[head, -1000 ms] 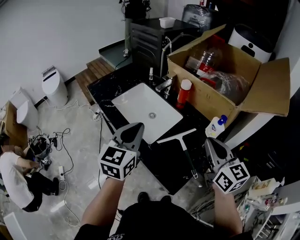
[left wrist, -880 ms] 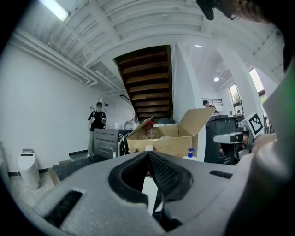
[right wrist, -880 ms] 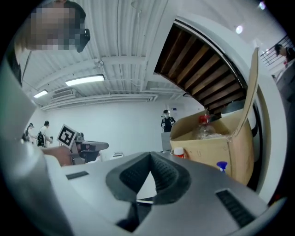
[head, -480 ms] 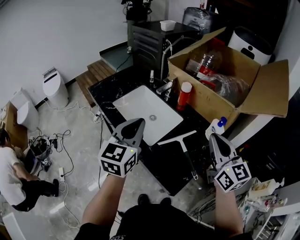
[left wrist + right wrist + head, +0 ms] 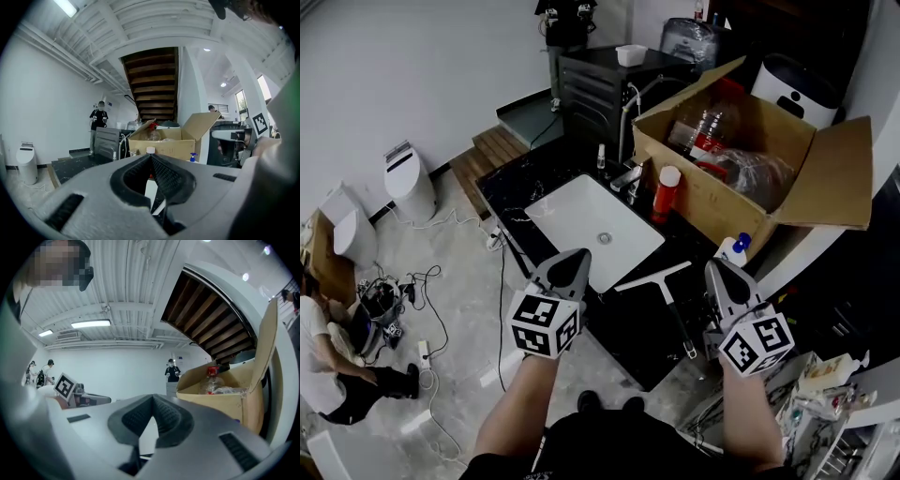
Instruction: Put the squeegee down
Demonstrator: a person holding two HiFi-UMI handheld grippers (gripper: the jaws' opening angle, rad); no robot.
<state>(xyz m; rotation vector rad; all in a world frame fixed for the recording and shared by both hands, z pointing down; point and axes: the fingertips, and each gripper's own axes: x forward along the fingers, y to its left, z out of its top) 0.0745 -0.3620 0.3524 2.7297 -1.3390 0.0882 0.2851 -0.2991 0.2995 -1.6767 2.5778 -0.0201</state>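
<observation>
Bright ceiling strips, fisheye edges, sharp

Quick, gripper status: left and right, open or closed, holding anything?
Left gripper: closed, holding nothing.
Right gripper: closed, holding nothing; the squeegee lies on the counter, apart from both.

squeegee (image 5: pixel 661 279) on counter (image 5: pixel 630 330) right of sink (image 5: pixel 577 217), box (image 5: pixel 711 202) behind

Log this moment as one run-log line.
white T-shaped squeegee: flat on black countertop, beside white sink | left gripper: jaws shut, empty | right gripper: jaws shut, empty
</observation>
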